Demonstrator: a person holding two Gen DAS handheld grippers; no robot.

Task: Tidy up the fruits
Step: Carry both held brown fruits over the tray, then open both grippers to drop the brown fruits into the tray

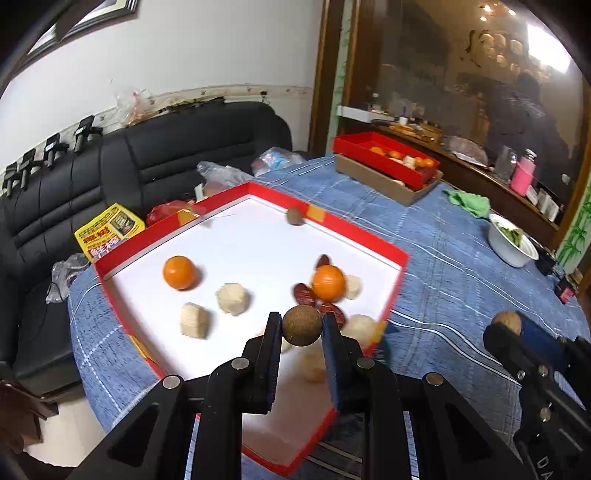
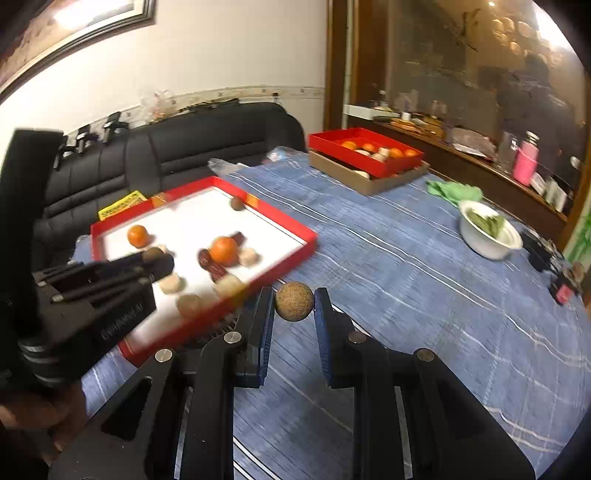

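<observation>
White wall [image 1: 207, 48] at 12 o'clock with a framed picture [image 2: 70, 26] up at 10. Black leather sofa [image 1: 147, 155] below it, 9 to 11 o'clock. Blue plaid tablecloth [image 2: 424, 266] fills centre. Dark wood sideboard [image 1: 476, 166] at 2 o'clock, glossy panel [image 1: 461, 74] above reflecting ceiling lights.

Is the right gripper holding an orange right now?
No. The right gripper is shut on a brown ball between its fingers; both oranges lie in the red tray.
</observation>
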